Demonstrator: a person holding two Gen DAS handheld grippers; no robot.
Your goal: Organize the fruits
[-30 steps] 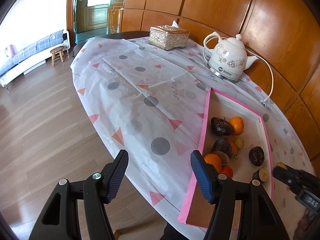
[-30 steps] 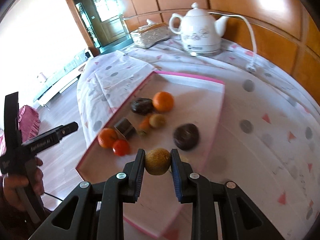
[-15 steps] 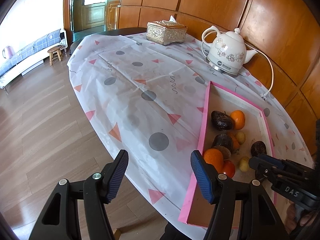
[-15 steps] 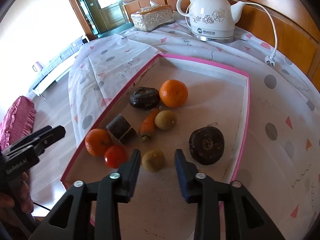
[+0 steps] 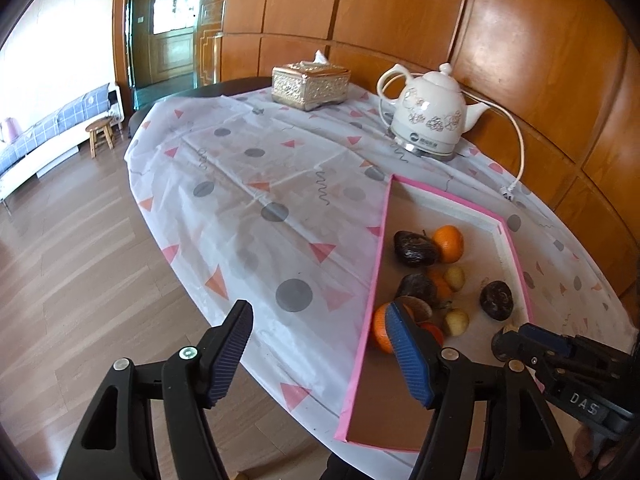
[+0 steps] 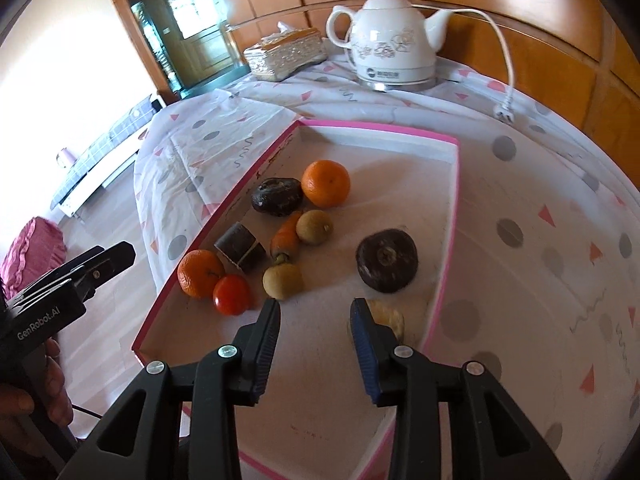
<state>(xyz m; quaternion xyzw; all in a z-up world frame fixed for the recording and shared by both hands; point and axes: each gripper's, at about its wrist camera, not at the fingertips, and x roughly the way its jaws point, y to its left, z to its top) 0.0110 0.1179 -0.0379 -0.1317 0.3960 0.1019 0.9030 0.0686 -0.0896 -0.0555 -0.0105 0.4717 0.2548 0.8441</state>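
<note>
R gripper (image 6: 314, 312) jaws apart, empty. Round tan-brown kiwi (image 6: 282, 281) lies just ahead-left, in pink-rimmed tray (image 6: 448, 272). L gripper (image 5: 320, 340) opening, empty.

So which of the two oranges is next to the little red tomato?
The orange at the near left corner of the pink tray; it touches the tomato. The other orange sits farther back, beside a dark fruit.

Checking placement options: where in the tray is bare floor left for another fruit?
Tray: bare along the far wall behind the orange, and the near end under the right gripper. Crowded along the left wall, around the carrot.
</note>
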